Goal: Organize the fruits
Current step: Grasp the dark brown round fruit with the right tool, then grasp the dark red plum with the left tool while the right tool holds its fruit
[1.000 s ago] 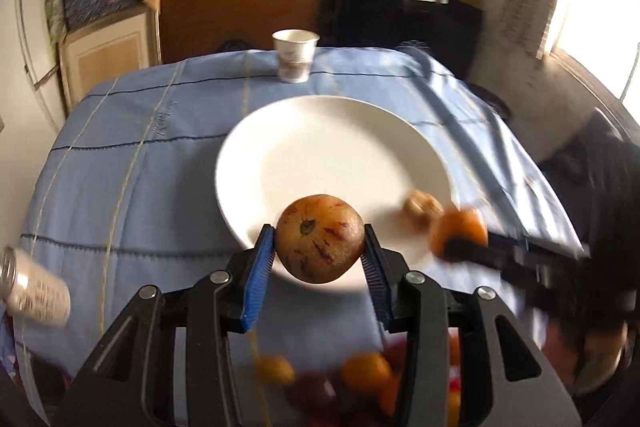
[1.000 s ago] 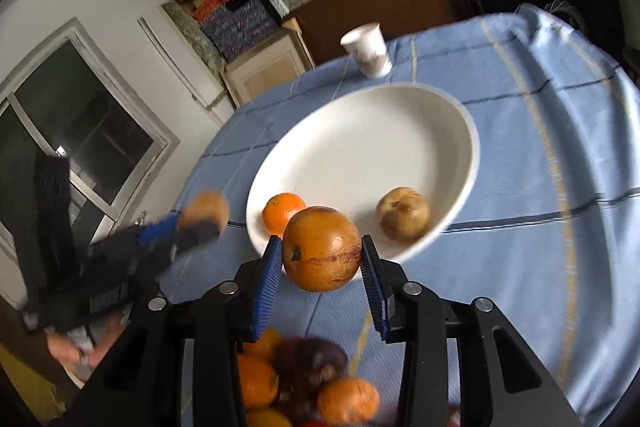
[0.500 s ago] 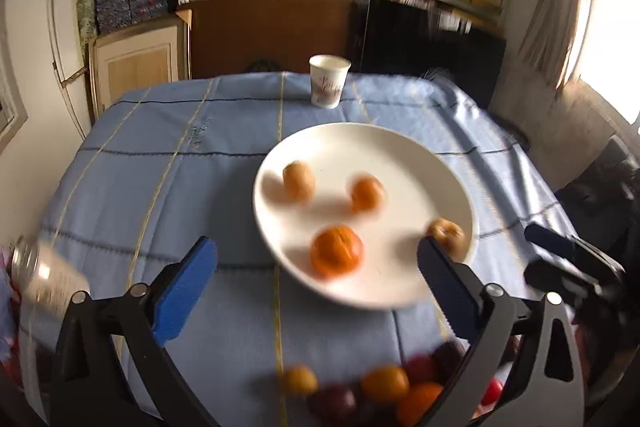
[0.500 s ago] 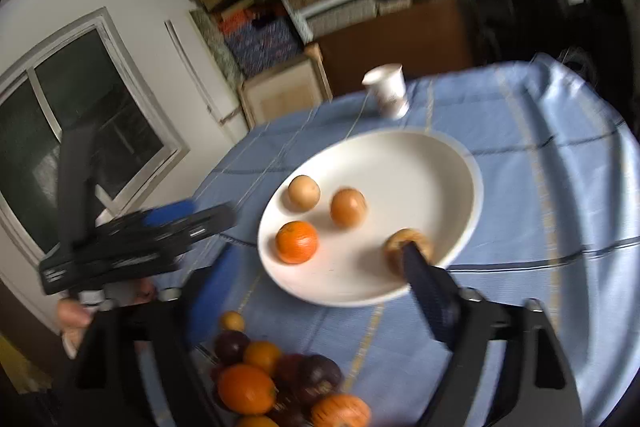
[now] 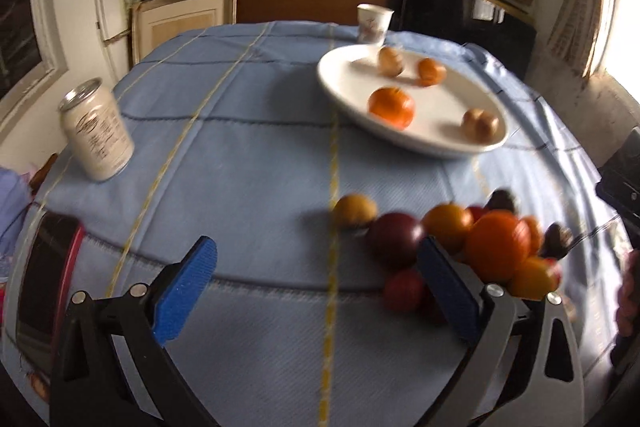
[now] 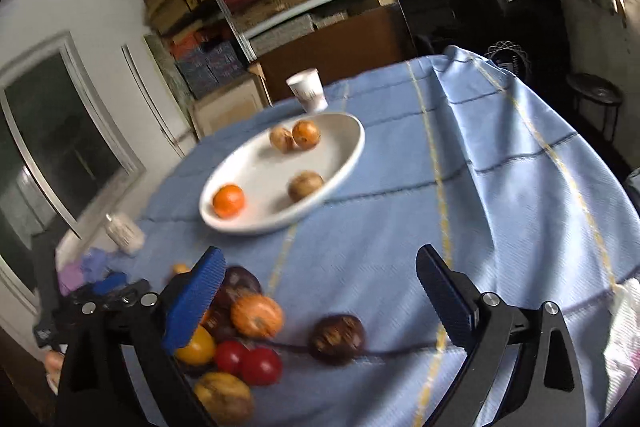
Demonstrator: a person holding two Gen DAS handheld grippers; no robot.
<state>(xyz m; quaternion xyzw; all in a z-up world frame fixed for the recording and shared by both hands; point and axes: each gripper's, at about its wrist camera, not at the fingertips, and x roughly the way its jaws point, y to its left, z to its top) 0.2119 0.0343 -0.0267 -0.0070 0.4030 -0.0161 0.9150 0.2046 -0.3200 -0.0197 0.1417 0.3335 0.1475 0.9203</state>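
Note:
A white plate [image 5: 340, 95] [image 6: 352, 155] holds an orange [image 5: 391, 107] [image 6: 228, 201] and three brownish fruits [image 5: 480, 125] [image 6: 306, 185]. A pile of loose fruit [image 5: 460, 239] [image 6: 240, 327], orange, red and dark purple, lies on the blue cloth nearer to me. My left gripper [image 5: 318, 251] is open and empty over bare cloth, with the pile by its right finger. My right gripper [image 6: 320, 259] has its jaws opening with nothing between them. The pile is at its left finger, and one dark fruit [image 6: 338, 339] lies apart under the gap.
A drinks can [image 5: 96, 135] [image 6: 124, 233] stands on the left of the table, and a paper cup [image 5: 374, 23] [image 6: 308, 93] stands behind the plate. A dark, red-edged flat object [image 5: 48, 287] lies at the near left. Shelves and boxes line the wall behind. The cloth hangs over the table's right edge [image 6: 540, 147].
Each gripper held a fruit over the plate; both have let go and opened wide. The two fruits now lie on the plate. Both grippers pulled back toward the pile.

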